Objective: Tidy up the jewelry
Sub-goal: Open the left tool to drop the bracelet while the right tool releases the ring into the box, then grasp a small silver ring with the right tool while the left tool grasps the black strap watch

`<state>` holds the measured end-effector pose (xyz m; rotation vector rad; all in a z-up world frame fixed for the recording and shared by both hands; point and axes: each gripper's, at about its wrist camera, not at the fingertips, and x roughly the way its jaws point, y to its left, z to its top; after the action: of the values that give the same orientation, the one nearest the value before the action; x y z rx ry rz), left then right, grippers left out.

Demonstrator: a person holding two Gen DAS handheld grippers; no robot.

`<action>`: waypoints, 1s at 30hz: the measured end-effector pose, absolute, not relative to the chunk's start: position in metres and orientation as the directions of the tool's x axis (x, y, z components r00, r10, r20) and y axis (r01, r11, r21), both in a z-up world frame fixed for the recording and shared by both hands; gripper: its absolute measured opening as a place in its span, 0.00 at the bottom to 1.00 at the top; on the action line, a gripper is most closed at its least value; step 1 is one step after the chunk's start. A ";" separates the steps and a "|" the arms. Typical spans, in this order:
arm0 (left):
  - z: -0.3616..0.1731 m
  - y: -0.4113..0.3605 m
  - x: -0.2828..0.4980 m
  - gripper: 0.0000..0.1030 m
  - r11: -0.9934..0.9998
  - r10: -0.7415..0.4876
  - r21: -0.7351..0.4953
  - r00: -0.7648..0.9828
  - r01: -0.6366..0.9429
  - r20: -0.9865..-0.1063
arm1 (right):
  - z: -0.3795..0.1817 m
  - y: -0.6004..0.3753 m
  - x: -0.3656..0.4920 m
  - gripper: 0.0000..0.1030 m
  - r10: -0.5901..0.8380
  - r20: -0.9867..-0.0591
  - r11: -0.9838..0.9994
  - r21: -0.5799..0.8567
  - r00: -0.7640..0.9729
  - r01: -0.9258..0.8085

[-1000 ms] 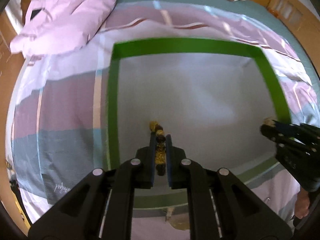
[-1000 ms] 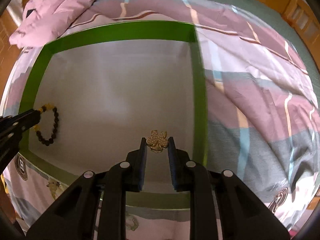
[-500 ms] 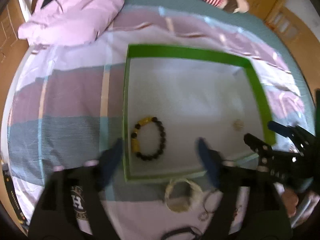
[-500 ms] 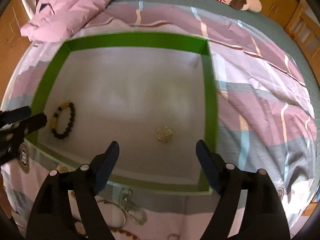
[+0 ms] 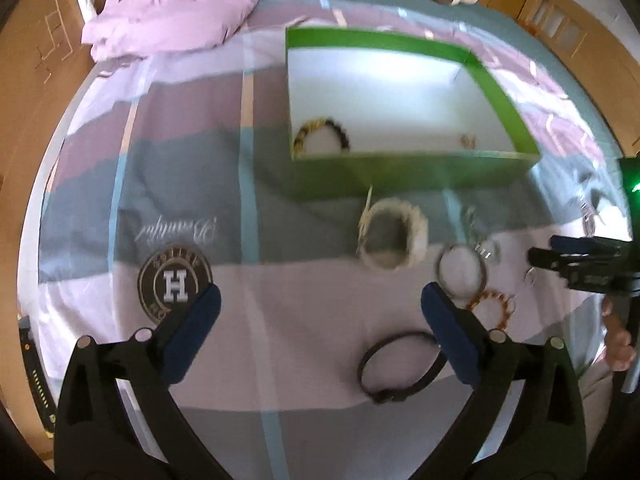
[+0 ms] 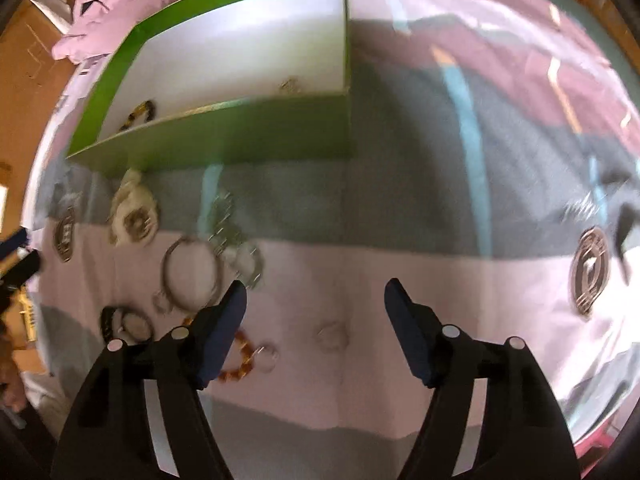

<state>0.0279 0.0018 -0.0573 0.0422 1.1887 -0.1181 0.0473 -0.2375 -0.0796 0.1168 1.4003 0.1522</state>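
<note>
Jewelry in box: a bracelet of dark and amber-yellow beads (image 5: 320, 136) is seen on the white floor of the shallow green-walled cardboard box (image 5: 404, 176), near its left wall; a small gold flower-shaped brooch (image 5: 468, 142) is seen near its right wall, well apart from the bracelet.
Jewelry on bed: a pale woven straw ring (image 5: 394, 238) lies just in front of the box; a thin silver bangle (image 5: 462, 272), an orange beaded bracelet (image 5: 492, 308), a black band bracelet (image 5: 400, 366) and a silvery chain (image 6: 228, 224) are spread on the pink and grey-blue striped bedsheet (image 5: 280, 320).
Writing: a round badge with a large white "H" (image 5: 174, 282) is printed on the sheet; script lettering above it appears upside down and cannot be read.
Change: a second ago the beaded bracelet was clamped in the left gripper and the brooch in the right; both pieces are now left in the box, and both tools are seen back over the loose pile.
Left gripper (image 5: 320, 320): jaws have just been opening and are spread wide; nothing is between them.
Right gripper (image 6: 316, 312): jaws are parted and have just narrowed a little; nothing is held or touched.
Surroundings: a crumpled pink quilt (image 5: 172, 4) lies beyond the box.
</note>
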 end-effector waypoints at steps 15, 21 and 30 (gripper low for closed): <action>-0.063 -0.003 0.028 0.98 0.991 -0.045 0.005 0.368 0.133 -0.929 | -0.112 -0.227 0.044 0.55 0.166 -0.986 0.985 0.166 0.006 -0.039; -0.066 -0.003 0.028 0.98 0.991 -0.053 -0.006 0.357 0.131 -0.932 | -0.118 -0.218 0.044 0.34 0.065 -0.998 0.996 0.064 0.013 -0.059; -0.064 -0.021 0.019 0.98 0.983 -0.084 -0.018 0.356 0.184 -0.931 | -0.101 -0.244 0.032 0.17 0.044 -0.992 0.998 0.040 0.116 -0.039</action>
<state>0.0188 -0.0208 -0.0640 0.0950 1.1946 -0.1731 0.0317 -0.2436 -0.1010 0.0039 1.4535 0.0610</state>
